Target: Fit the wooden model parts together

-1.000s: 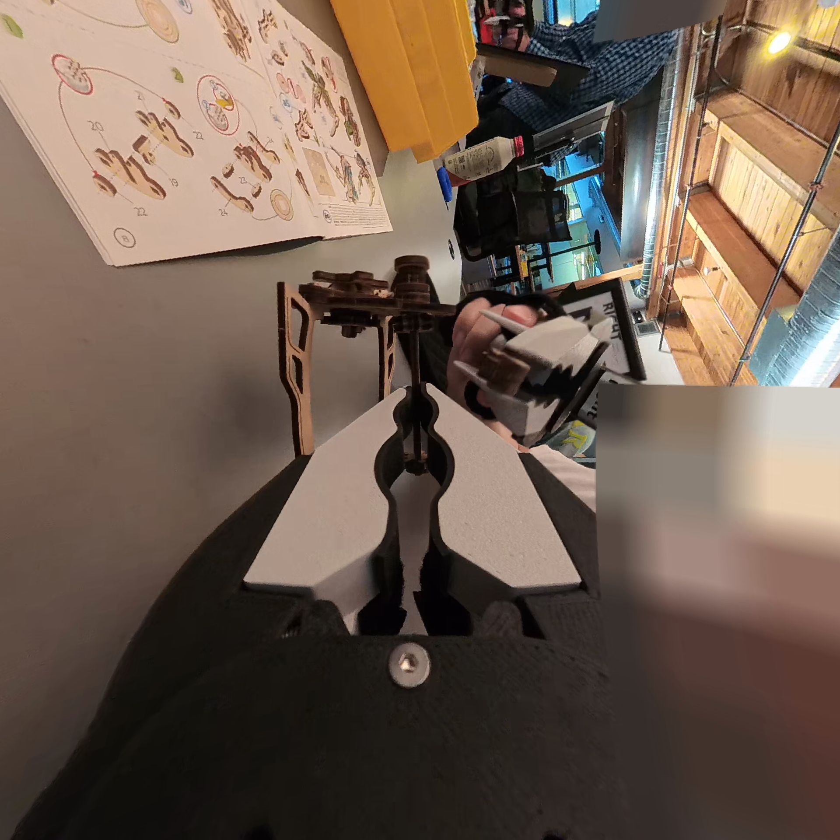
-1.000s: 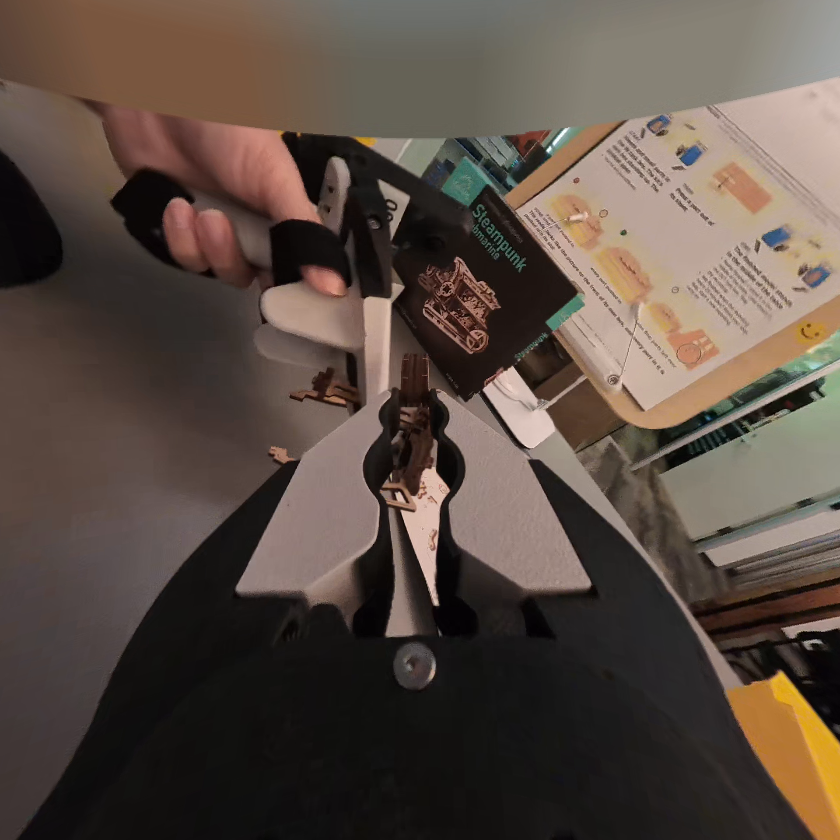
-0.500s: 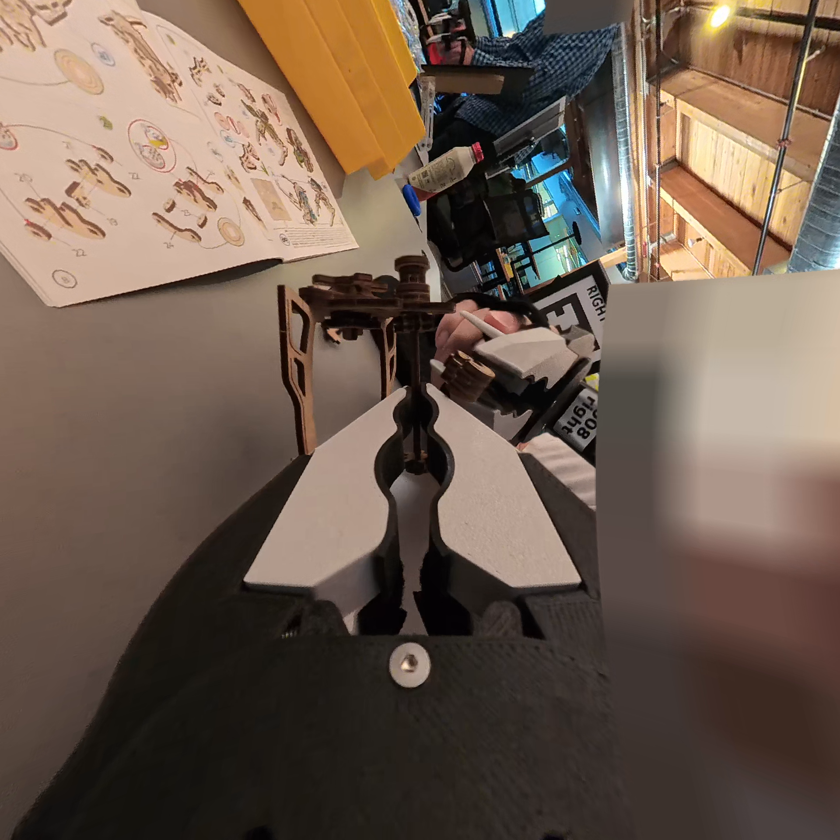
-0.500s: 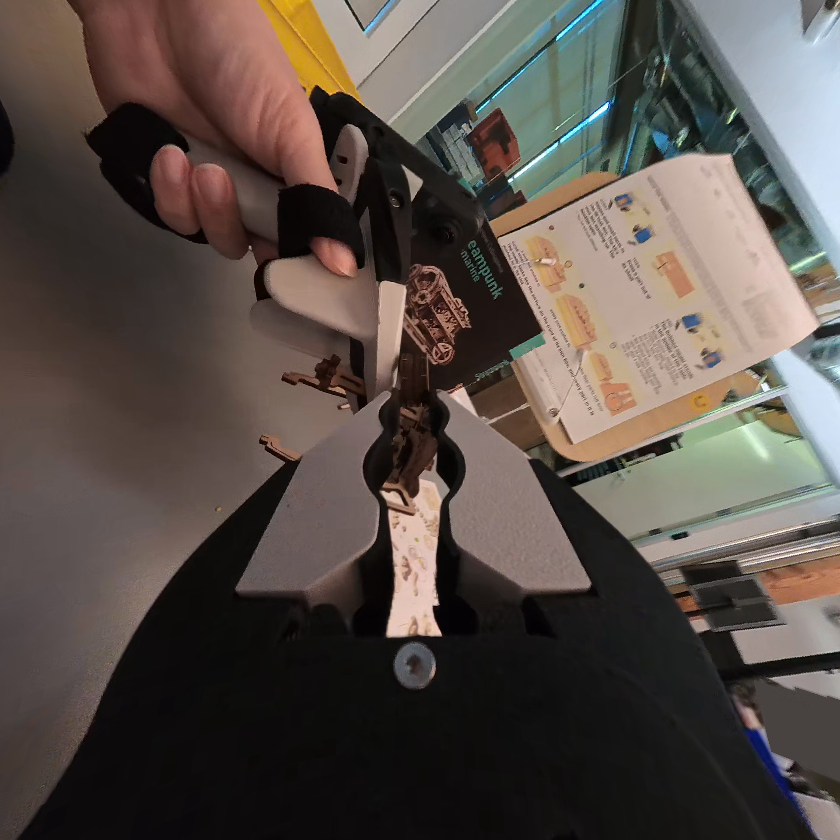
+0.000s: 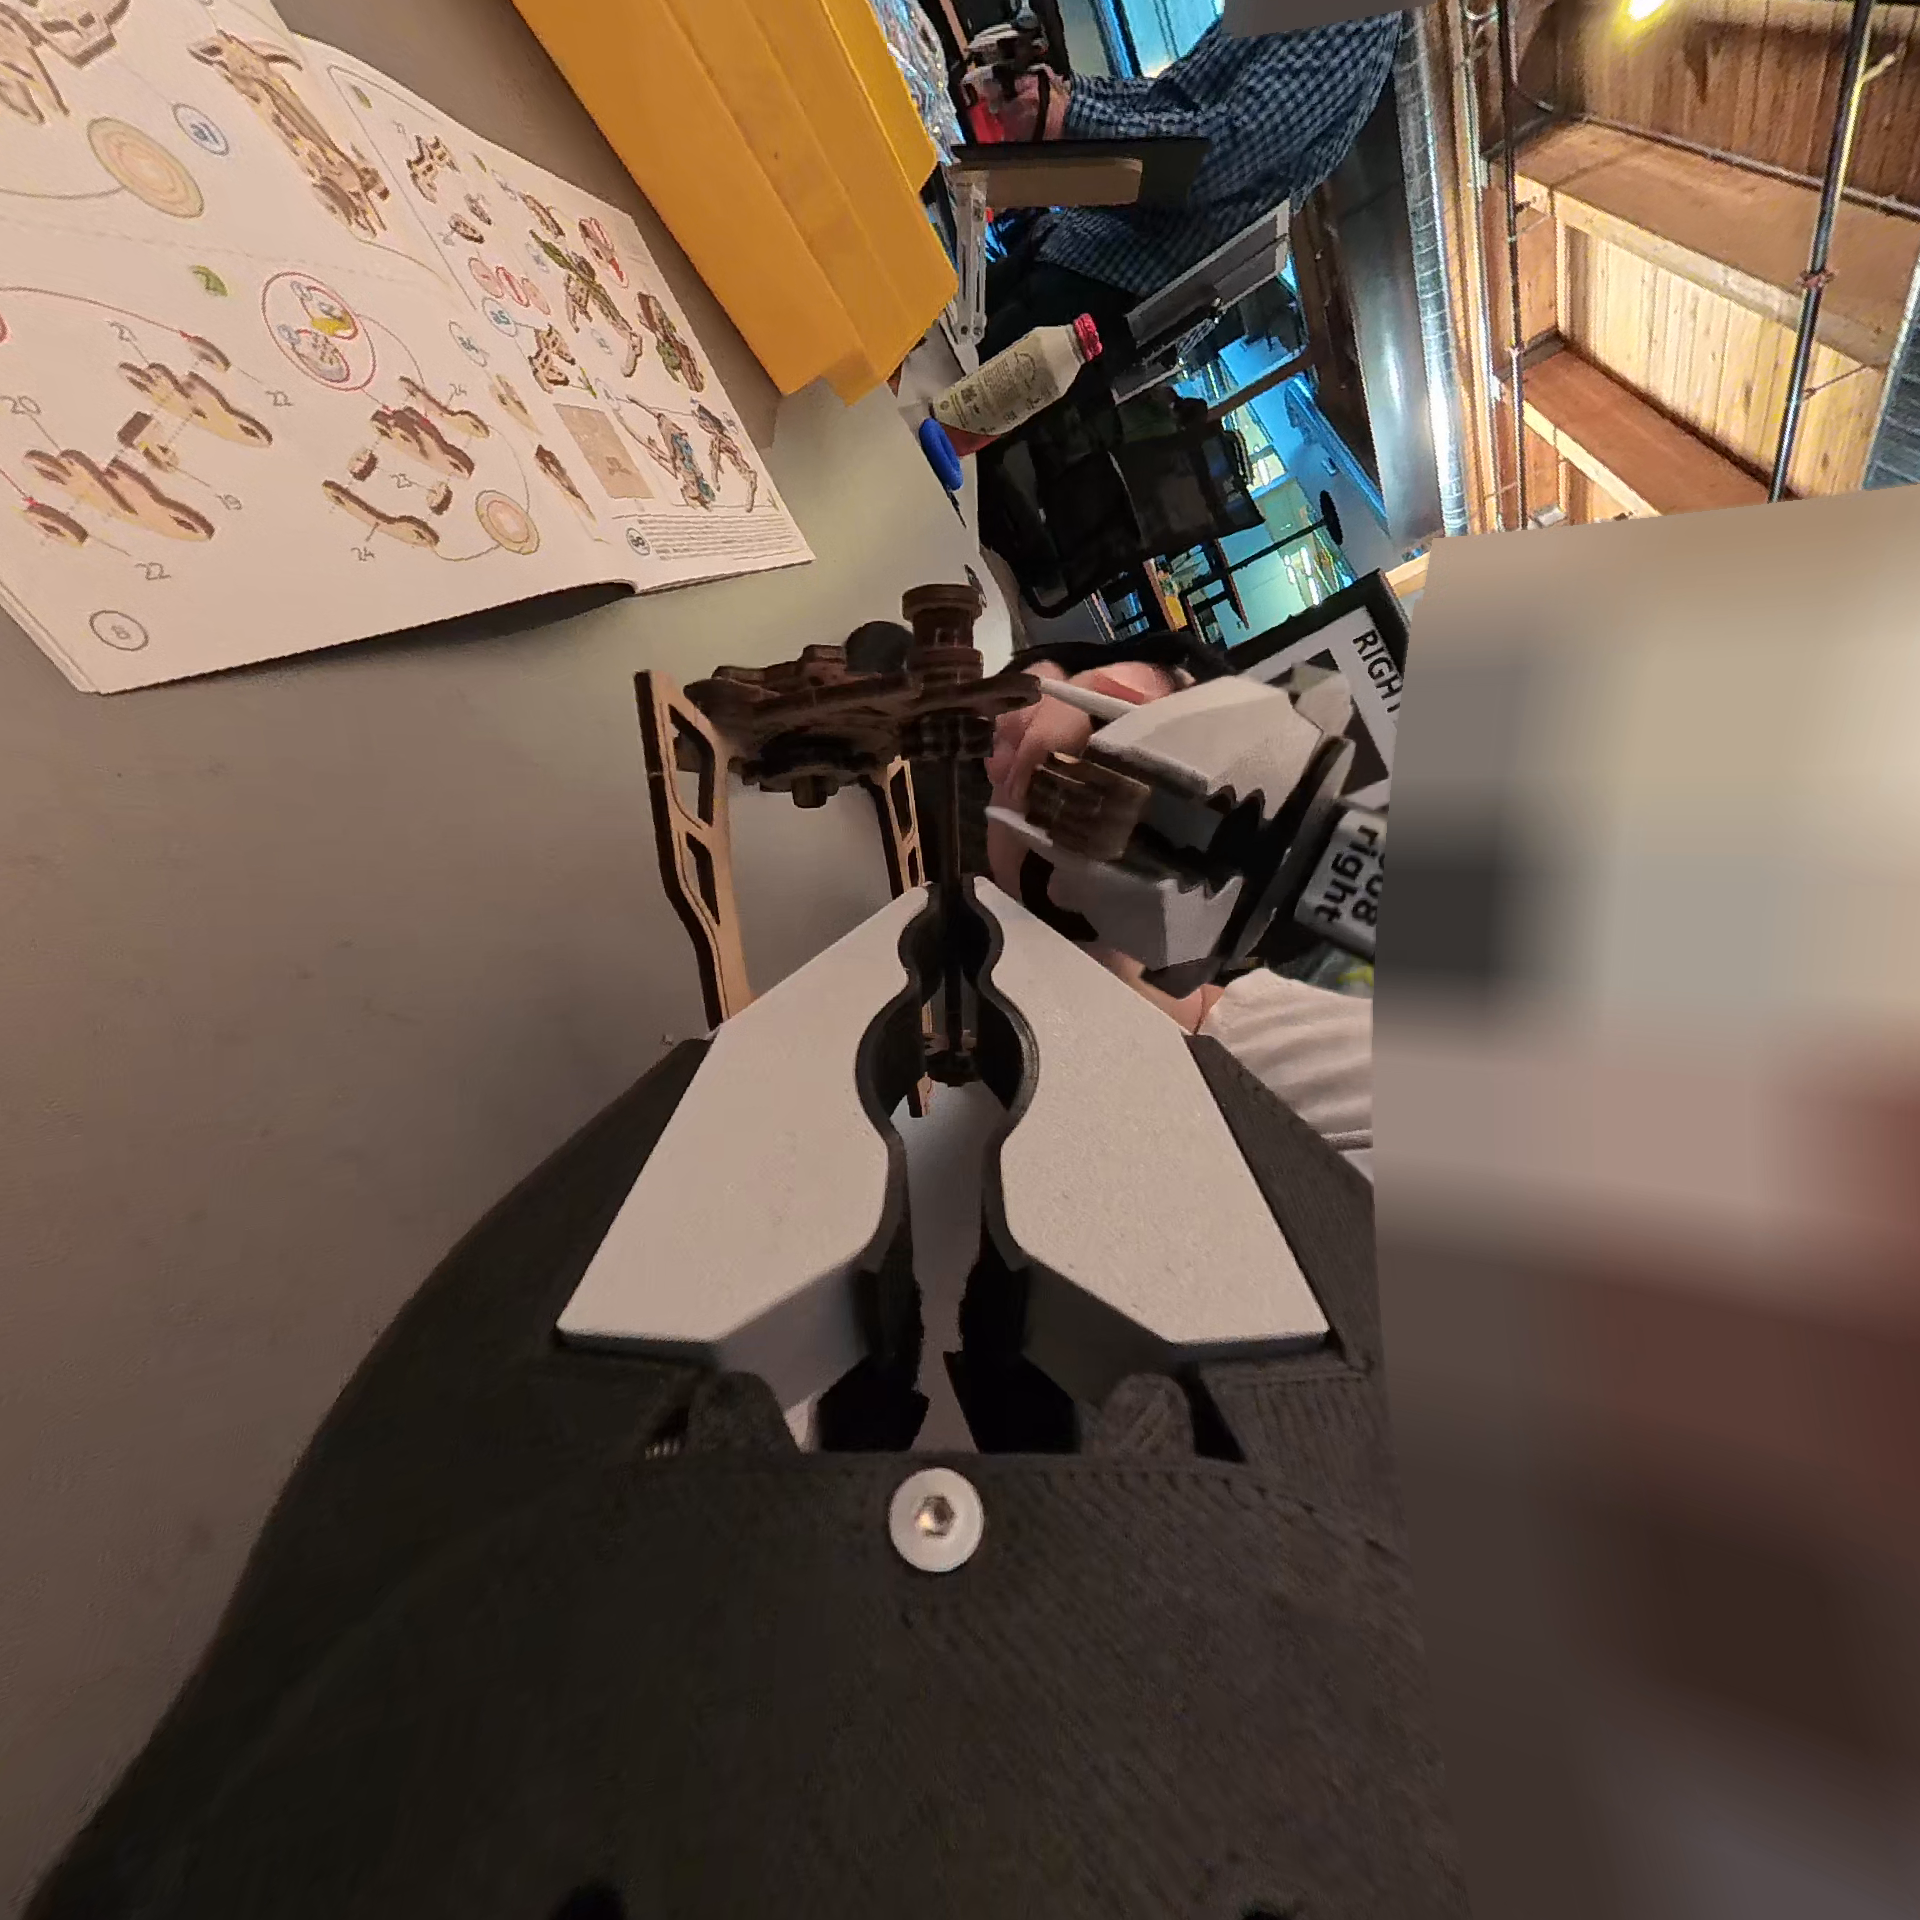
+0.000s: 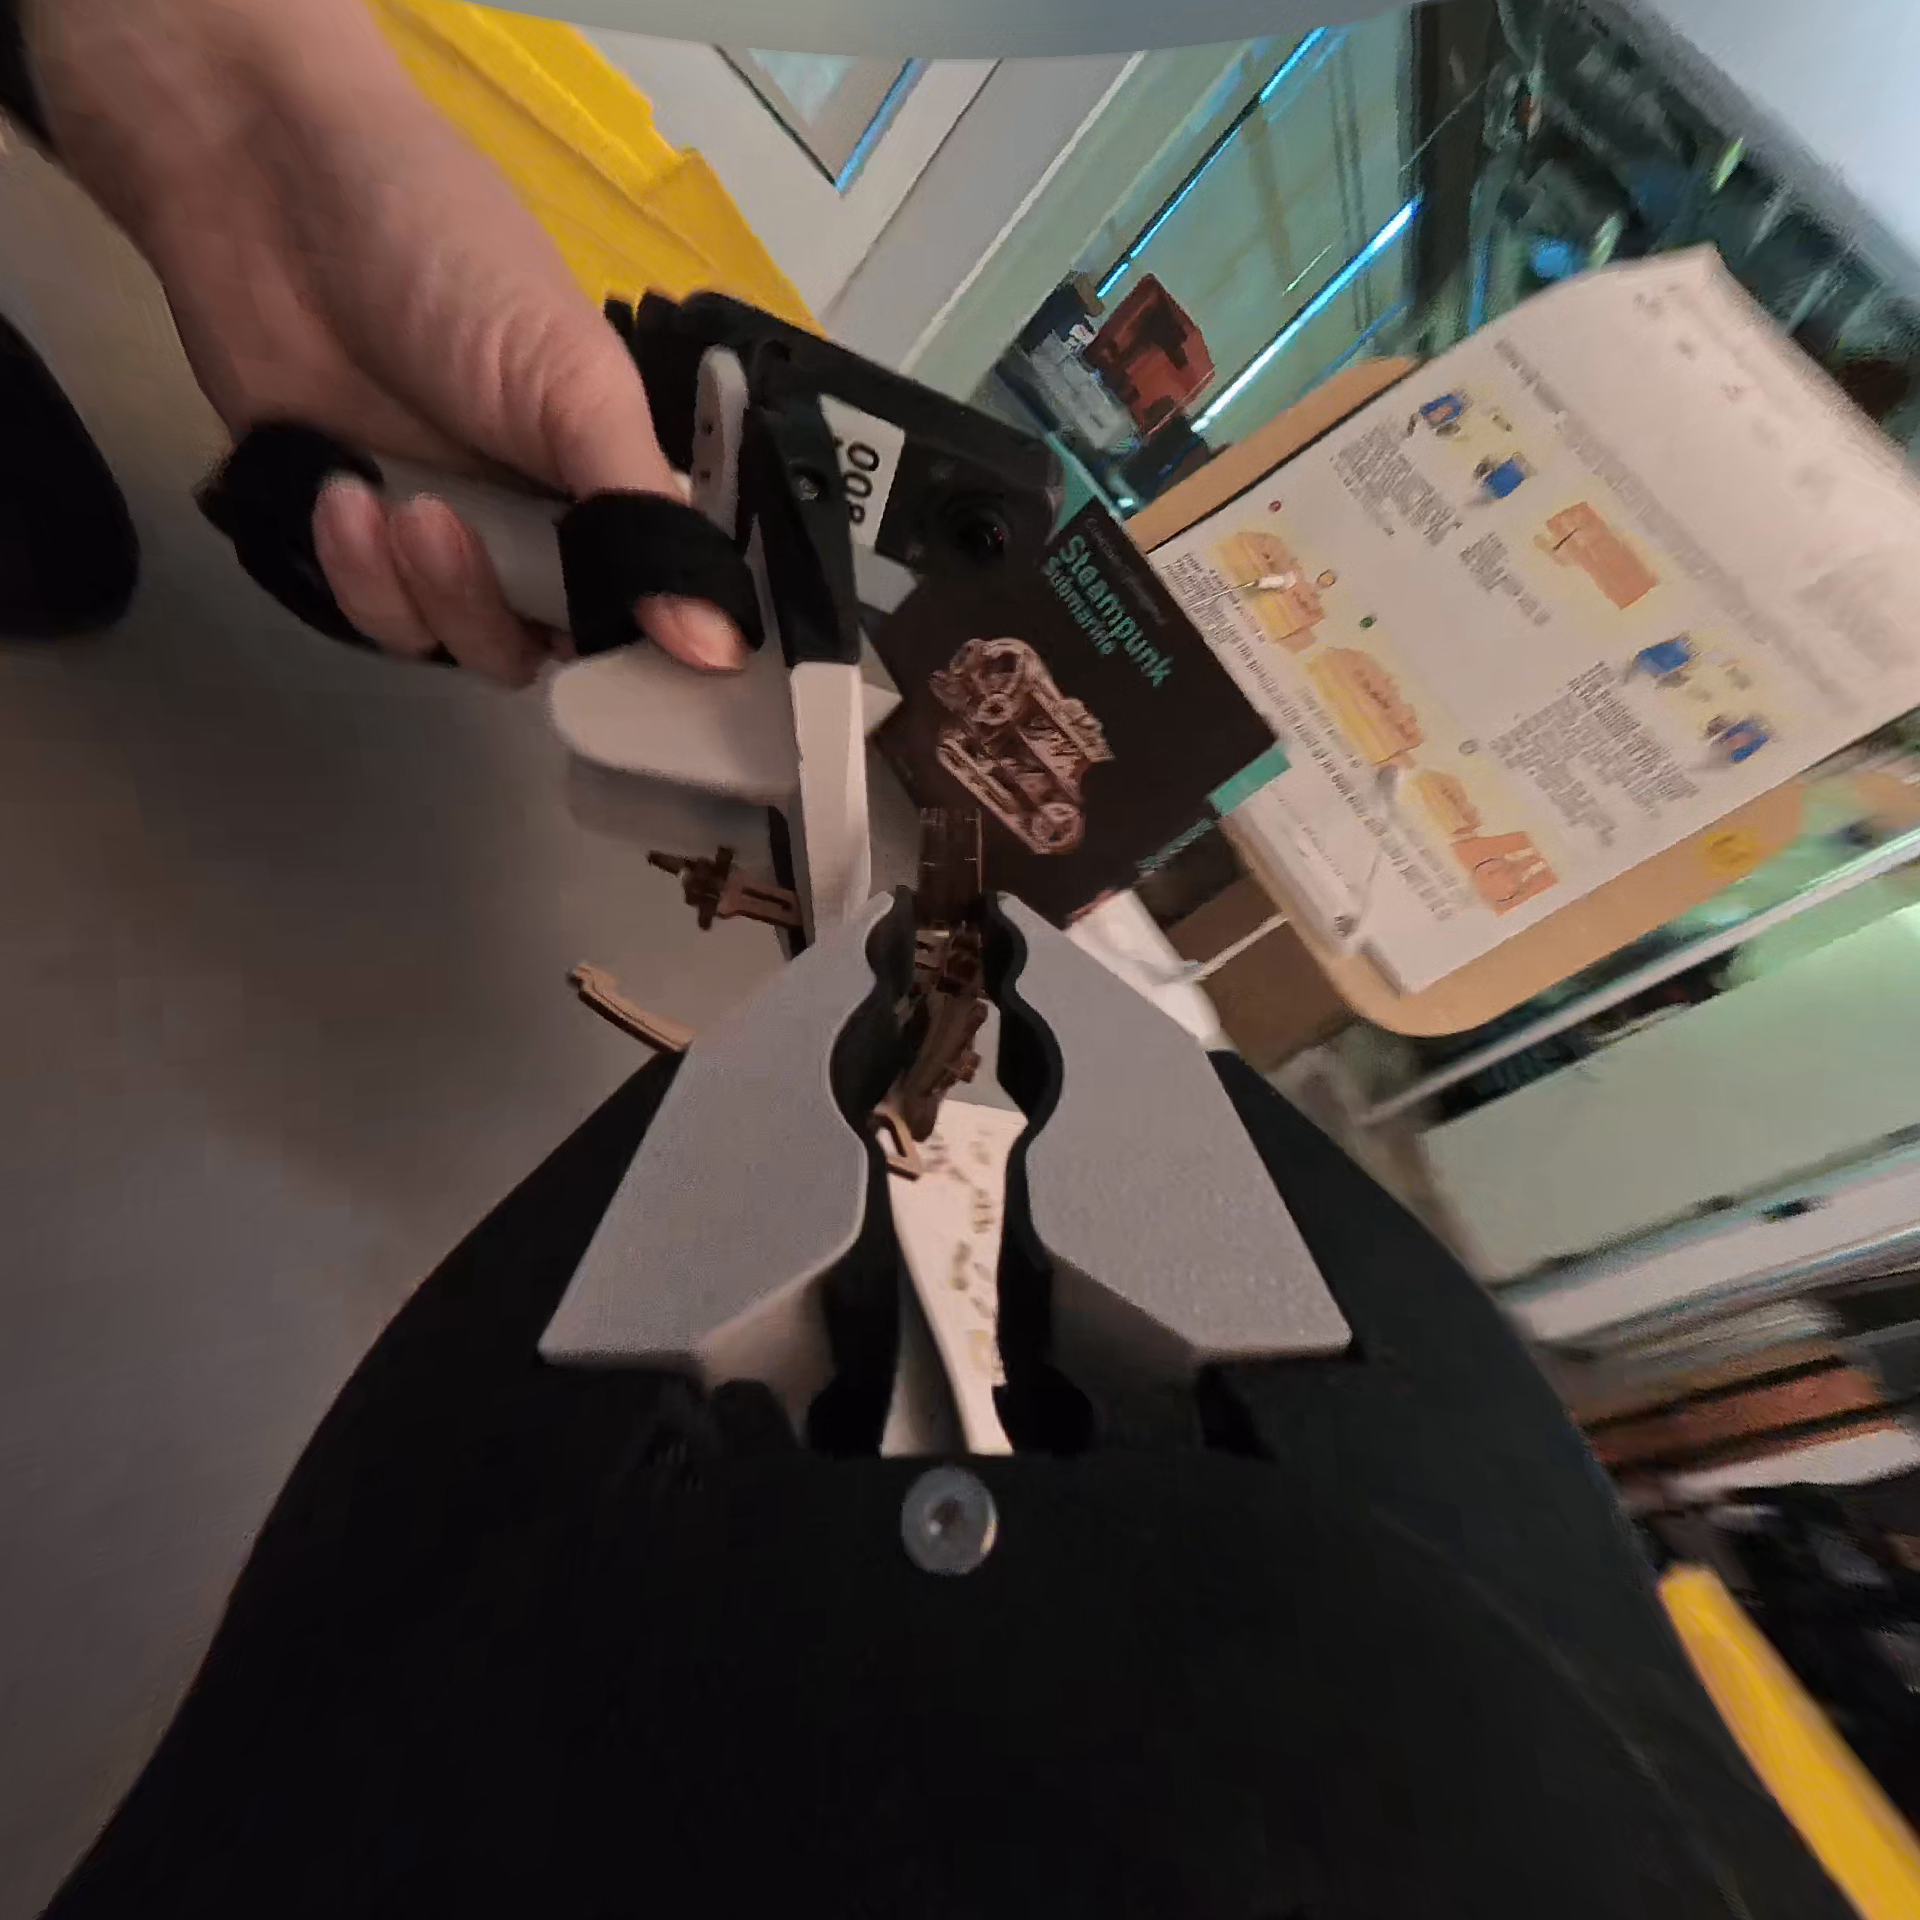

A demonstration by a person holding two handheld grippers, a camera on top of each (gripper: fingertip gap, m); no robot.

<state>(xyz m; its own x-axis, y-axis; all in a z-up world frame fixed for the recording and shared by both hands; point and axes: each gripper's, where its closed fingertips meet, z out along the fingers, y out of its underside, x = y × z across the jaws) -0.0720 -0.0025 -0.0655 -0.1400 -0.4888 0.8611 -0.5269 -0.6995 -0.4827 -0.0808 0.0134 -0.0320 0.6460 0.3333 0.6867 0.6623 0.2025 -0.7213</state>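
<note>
Left hand-held gripper [image 5: 951,914] clamped on frame [image 5: 831,748] above worktop [image 5: 312,935] | right hand-held gripper [image 5: 1023,821] clamped on cog [image 5: 1086,800], just right of frame | cog not yet fitted

The wooden model [image 5: 831,717] stands on the table [image 5: 312,935], ahead of the left gripper [image 5: 948,914]. The booklet [image 5: 343,343] lies beyond it to the left, the bins [image 5: 769,177] farther back. The right gripper [image 5: 1023,764] is just right of the model.
</note>
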